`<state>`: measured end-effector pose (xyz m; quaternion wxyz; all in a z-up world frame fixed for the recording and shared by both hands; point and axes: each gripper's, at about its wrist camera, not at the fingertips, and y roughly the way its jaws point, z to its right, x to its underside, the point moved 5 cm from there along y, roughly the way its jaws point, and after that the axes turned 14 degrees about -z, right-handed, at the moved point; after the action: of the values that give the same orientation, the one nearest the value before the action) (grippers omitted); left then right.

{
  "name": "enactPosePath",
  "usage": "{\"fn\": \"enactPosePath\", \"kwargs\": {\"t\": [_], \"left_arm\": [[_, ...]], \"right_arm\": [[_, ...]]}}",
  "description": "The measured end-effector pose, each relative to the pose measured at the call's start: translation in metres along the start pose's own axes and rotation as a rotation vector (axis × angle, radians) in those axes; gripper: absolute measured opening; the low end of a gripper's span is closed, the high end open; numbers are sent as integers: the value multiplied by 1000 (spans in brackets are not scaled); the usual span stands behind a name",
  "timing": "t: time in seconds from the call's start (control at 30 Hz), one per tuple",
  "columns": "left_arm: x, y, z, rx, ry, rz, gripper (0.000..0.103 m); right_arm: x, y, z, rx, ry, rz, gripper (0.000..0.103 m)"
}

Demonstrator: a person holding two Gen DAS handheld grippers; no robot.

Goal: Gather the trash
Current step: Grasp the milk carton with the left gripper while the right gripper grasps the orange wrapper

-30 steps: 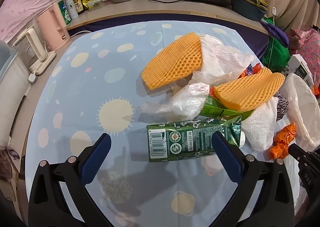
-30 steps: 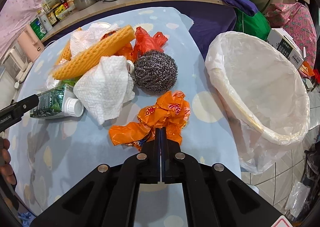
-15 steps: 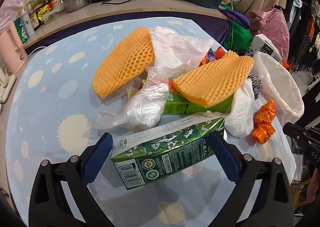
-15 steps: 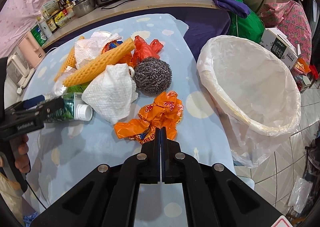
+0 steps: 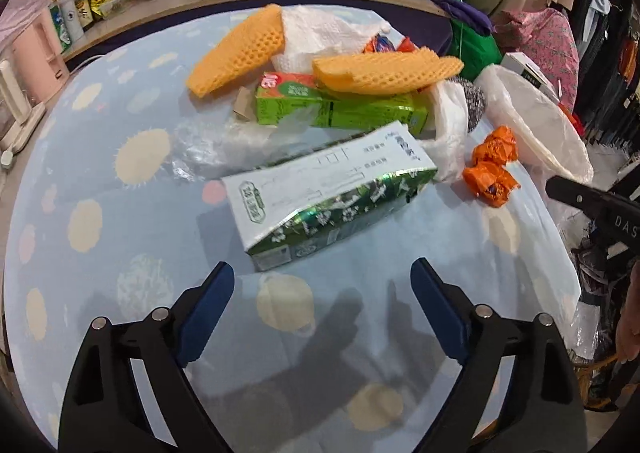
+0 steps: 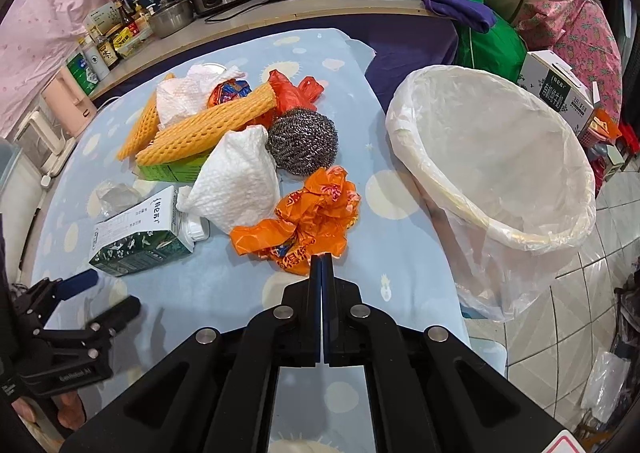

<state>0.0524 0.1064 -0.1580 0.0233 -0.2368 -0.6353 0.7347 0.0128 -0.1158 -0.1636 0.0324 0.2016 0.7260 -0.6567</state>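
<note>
Left wrist view: the left gripper [image 5: 322, 285] tilts steeply down at the table [image 5: 100, 181], its blue pads wide apart and closing, with nothing between them. The green milk carton [image 5: 328, 193] lies on its side just ahead of the fingertips, untouched. Beyond it sit a lighter green box [image 5: 336, 109], two orange foam nets [image 5: 240, 49] and crumpled clear plastic [image 5: 224, 145]. Ahead to the right lies an orange wrapper [image 5: 490, 169], with the lined trash bin [image 5: 536, 125] past it.

Right wrist view: the right gripper [image 6: 322, 259] also points steeply down, jaws pressed together and empty, tips at the near edge of the orange wrapper [image 6: 312, 217]. A steel scourer [image 6: 302, 141] and white paper towel [image 6: 240, 181] lie ahead; the bin [image 6: 492, 149] stands to the right.
</note>
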Motion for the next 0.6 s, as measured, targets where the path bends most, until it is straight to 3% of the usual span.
{"fn": "enactPosePath", "kwargs": {"t": [0.17, 0.4, 0.6], "left_arm": [[-24, -16, -20, -15, 26, 74, 94], [-45, 12, -22, 70, 133, 58, 94], [-40, 26, -2, 30, 264, 62, 90]], "right_arm": [[2, 0, 2, -14, 6, 1, 1], [1, -1, 4, -28, 26, 3, 1], [-1, 2, 6, -58, 50, -10, 7]]}}
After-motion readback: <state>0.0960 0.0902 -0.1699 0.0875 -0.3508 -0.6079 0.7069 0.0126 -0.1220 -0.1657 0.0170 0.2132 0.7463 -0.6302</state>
